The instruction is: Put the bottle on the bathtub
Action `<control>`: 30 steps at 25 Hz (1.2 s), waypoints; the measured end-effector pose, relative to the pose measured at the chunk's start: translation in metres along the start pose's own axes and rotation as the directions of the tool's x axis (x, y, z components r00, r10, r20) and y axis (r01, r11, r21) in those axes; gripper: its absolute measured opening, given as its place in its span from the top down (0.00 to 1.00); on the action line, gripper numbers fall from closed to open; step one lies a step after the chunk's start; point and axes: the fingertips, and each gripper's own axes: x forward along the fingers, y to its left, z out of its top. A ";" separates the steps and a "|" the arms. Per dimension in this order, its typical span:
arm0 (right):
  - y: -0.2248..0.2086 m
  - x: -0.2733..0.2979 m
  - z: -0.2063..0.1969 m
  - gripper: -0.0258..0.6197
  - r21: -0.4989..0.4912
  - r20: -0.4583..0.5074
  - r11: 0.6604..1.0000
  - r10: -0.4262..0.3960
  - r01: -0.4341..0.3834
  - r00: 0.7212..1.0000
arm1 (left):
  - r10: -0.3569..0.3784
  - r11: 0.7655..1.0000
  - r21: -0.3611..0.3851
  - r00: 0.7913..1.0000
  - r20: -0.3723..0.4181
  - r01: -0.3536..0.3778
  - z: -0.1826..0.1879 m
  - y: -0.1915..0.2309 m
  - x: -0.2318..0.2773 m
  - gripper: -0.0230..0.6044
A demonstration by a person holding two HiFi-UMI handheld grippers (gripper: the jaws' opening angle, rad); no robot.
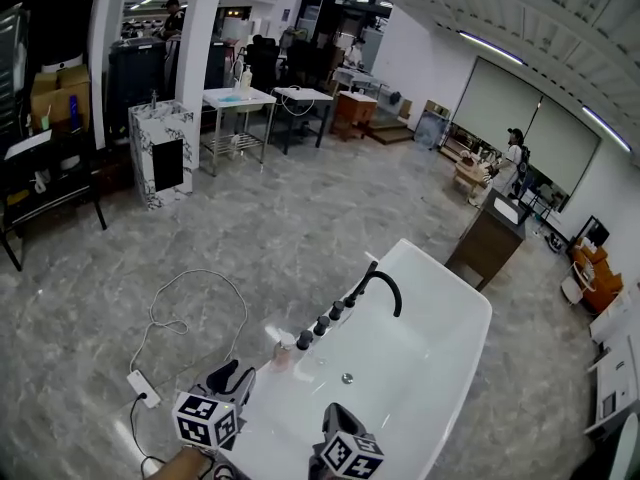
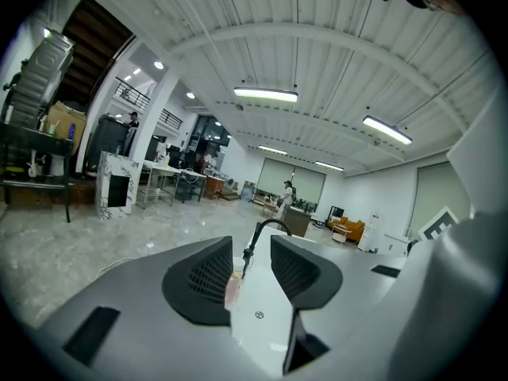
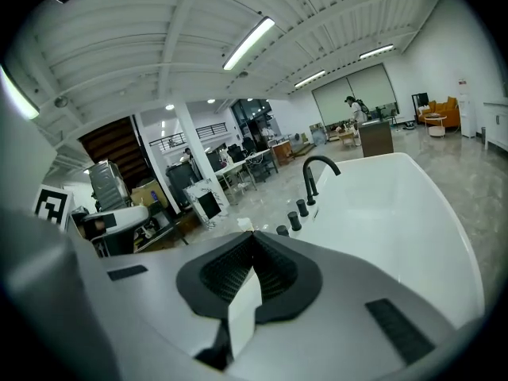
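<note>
- No word, number or brand can be read anywhere right now.
- Left cube [image 1: 205, 420] and right cube [image 1: 350, 456]: black-and-white square markers only, no letters.
- Bottle [image 1: 283, 353] at the bathtub [image 1: 470, 318] edge: too small, any print is illegible.
- Cardboard boxes [image 1: 57, 86] far back: nothing legible either.

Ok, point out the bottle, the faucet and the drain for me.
bottle [image 1: 283, 354], head view, on its pink body.
faucet [image 1: 384, 275], head view, on the top of the curved black spout.
drain [image 1: 347, 378], head view, on its centre in the tub floor.
</note>
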 end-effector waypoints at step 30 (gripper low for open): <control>0.061 -0.048 0.025 0.92 -0.087 0.081 0.996 0.027 -0.020 0.996 | 0.041 0.996 0.082 0.998 -0.040 -0.037 0.007 -0.003 -0.073 0.94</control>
